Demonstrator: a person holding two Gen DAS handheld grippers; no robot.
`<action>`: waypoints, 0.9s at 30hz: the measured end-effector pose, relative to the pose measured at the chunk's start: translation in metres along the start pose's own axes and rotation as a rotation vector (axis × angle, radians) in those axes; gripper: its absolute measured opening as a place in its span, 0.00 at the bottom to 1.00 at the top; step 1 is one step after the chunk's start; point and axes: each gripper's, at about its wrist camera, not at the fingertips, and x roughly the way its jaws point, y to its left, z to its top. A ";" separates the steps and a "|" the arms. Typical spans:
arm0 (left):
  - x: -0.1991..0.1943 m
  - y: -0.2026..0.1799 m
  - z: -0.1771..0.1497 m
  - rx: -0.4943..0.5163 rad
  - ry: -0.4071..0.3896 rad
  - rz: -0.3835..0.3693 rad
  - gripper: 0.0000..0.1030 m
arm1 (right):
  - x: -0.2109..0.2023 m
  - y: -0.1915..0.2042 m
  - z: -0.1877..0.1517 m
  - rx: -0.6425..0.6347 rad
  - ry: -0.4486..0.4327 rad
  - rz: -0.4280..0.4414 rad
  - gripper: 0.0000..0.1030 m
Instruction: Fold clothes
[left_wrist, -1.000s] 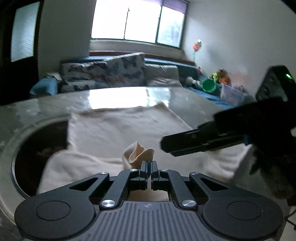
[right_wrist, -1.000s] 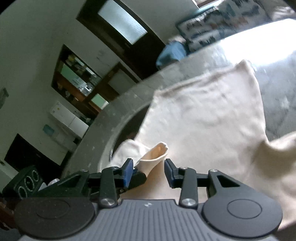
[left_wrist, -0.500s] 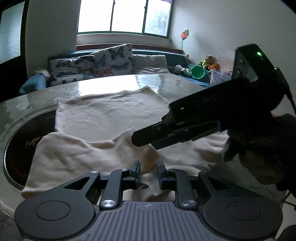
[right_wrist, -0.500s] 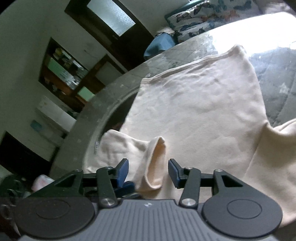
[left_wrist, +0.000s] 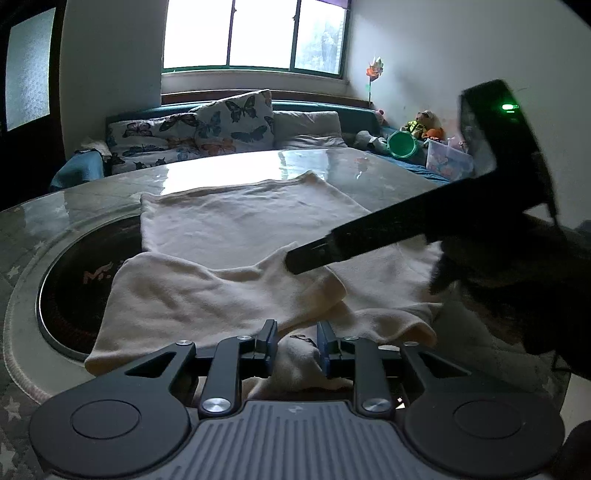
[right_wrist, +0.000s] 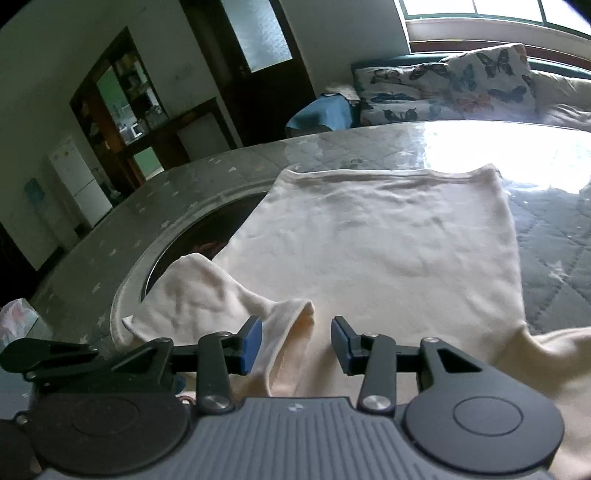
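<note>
A: Closest in, what is the left claw doing?

B: Its jaws are opening, with a bunched bit of the cream cotton garment between the blue pads but nothing pinched, judging by the gaps either side. It looks like a let-go, so that the cloth can settle where it lies

A: And the right claw?

B: Its jaws are closing a little, though they stand well apart; the rolled cuff of the left sleeve lies between them, untouched by the far pad. From the left camera that claw reaches in over the folded sleeve, probably to catch the cuff and lay it flat

A: Where does the garment sit?

B: Spread on the grey star-patterned quilted desk, body flat toward the far side, the sleeve already turned inward across it. Its left edge hangs over a dark round recess sunk in the desk, which could let the cloth sag there

A: Anything else in the way?

B: The two claws crowd each other over the same fold. Farther off, clear of the work, stand butterfly-print cushions on a teal sofa, a green plastic bucket with soft toys, and the bright window
</note>
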 end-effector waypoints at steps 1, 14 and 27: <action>-0.002 0.000 0.000 0.001 -0.005 0.001 0.29 | 0.002 0.000 0.000 -0.007 0.001 0.000 0.41; -0.014 0.023 0.003 -0.021 -0.022 0.019 0.40 | -0.022 0.011 0.017 -0.087 -0.074 -0.033 0.05; -0.009 0.024 -0.001 -0.024 -0.037 0.037 0.47 | -0.058 0.060 0.069 -0.257 -0.181 -0.018 0.04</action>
